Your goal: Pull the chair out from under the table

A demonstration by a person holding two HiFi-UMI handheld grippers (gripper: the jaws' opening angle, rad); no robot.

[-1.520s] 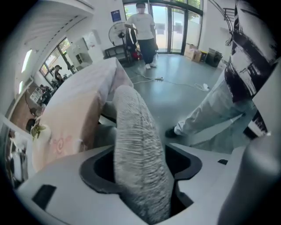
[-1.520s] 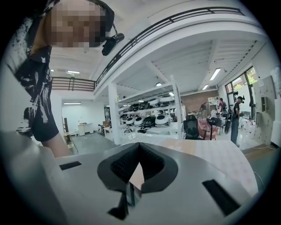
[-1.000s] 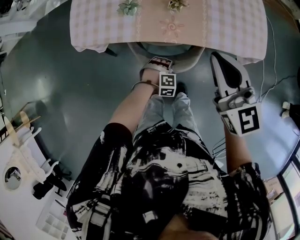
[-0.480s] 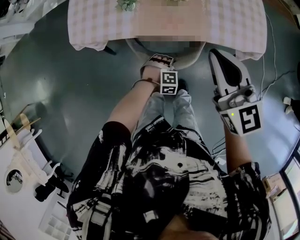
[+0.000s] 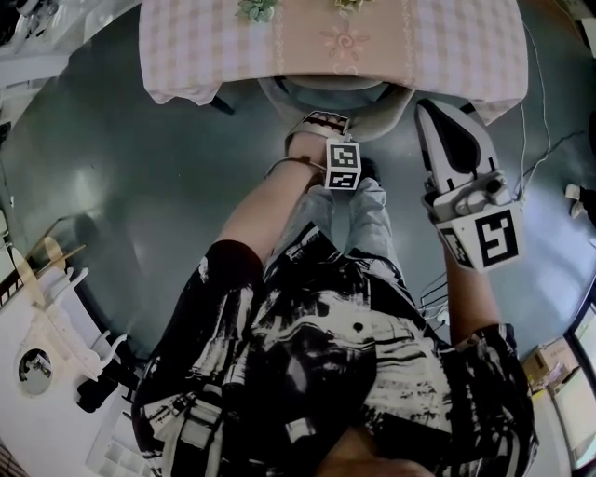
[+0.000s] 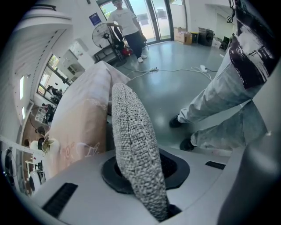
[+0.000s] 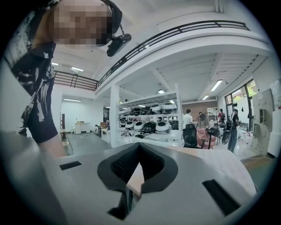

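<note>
Closes left hand-held gripper [image 5: 315, 121] from above on chair [image 5: 377, 116] back, rim crosswise between jaws, desk [image 5: 186, 47] just beyond; holds right hand-held gripper [image 5: 436, 112] shut, empty, alongside.

Table [image 5: 466, 56], top of head view: covered by a pink checked cloth [image 5: 186, 47] with a plain centre strip. Two small plants [image 5: 256, 11] sit on that strip. Floor [image 5: 140, 186]: grey, glossy. Chair [image 5: 372, 116] stands on it, partly under the table's near edge. Thin cable [image 5: 540, 121] lies on the floor at right.
</note>
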